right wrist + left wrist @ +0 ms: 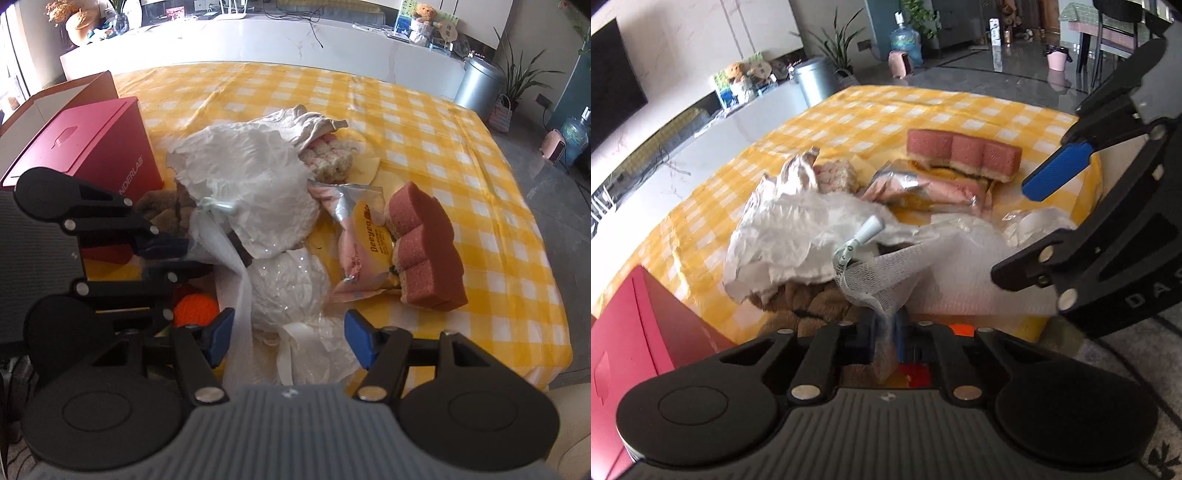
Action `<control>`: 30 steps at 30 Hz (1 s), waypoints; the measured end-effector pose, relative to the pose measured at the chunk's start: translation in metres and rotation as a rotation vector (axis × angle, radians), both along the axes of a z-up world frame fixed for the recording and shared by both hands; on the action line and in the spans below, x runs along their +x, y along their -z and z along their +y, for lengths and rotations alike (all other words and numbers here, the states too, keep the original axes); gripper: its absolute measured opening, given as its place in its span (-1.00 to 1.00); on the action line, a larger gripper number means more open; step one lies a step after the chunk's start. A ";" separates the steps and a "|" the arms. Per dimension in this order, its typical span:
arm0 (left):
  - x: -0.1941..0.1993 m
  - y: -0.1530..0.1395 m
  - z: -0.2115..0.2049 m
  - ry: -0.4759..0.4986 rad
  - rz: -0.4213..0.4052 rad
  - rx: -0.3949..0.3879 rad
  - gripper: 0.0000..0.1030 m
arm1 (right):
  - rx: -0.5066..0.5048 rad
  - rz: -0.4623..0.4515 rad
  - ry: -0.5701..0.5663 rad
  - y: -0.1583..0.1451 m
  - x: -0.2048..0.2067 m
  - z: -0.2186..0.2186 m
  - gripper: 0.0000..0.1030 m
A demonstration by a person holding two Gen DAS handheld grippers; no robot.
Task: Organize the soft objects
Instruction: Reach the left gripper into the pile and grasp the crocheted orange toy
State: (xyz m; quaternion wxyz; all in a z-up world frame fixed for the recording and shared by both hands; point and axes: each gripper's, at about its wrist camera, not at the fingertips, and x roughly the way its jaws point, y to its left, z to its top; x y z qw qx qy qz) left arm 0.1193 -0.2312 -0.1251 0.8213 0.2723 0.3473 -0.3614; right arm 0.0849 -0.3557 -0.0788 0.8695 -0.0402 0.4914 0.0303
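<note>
A heap of soft things lies on the yellow checked cloth (424, 122). My left gripper (886, 339) is shut on a strip of white gauze mesh (882, 277) and holds it taut over a brown plush toy (809, 306). It also shows in the right wrist view (173, 254). My right gripper (288, 339) is open, its blue pads on either side of crumpled white plastic (314, 354). In the left wrist view it shows at the right (1041, 218). A pink sponge (424, 247), a pink snack packet (365, 243), crumpled white paper (255, 184) and an orange knitted ball (195, 310) lie around.
A red box (92, 158) stands at the left edge of the cloth, also in the left wrist view (635, 332). A white counter (258, 40) runs behind the table. A metal bin (476, 85) and plants stand at the back right.
</note>
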 end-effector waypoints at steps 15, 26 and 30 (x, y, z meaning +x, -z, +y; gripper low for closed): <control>-0.005 -0.025 0.034 -0.037 0.018 -0.132 -0.92 | -0.010 -0.036 -0.018 -0.002 -0.003 0.002 0.24; -0.017 -0.005 0.023 0.076 0.008 -0.101 -0.44 | -0.025 -0.053 -0.121 -0.002 -0.005 0.014 0.13; -0.011 -0.012 0.029 0.058 0.062 -0.148 -0.20 | -0.060 0.003 -0.212 0.008 -0.003 0.025 -0.99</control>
